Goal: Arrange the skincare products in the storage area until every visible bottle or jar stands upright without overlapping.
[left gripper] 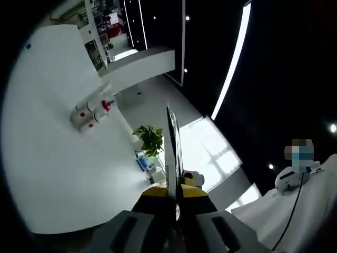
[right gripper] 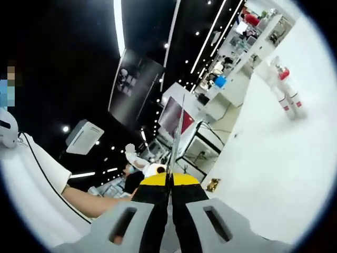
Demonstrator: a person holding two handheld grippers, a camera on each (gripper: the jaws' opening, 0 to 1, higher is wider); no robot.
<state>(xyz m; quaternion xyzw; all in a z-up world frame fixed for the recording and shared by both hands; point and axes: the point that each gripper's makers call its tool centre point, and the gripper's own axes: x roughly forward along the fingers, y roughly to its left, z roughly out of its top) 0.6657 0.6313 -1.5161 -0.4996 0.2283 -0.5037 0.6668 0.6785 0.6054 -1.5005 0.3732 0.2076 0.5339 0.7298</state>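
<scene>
L gripper (left gripper: 174, 158): jaws pressed flat together into one thin blade rising from bottom centre of left gripper view, nothing between them; yellow-and-black jaw bases meet w/ no gap. It's tilted up, away from any work surface.

R gripper (right gripper: 176, 132): same in right gripper view, jaws closed tight, empty, one thin edge leaning slightly right.

Person: white sleeve (left gripper: 295, 211) at lower right of left gripper view; bare forearm (right gripper: 97, 203) from a white sleeve at lower left of right gripper view.
</scene>
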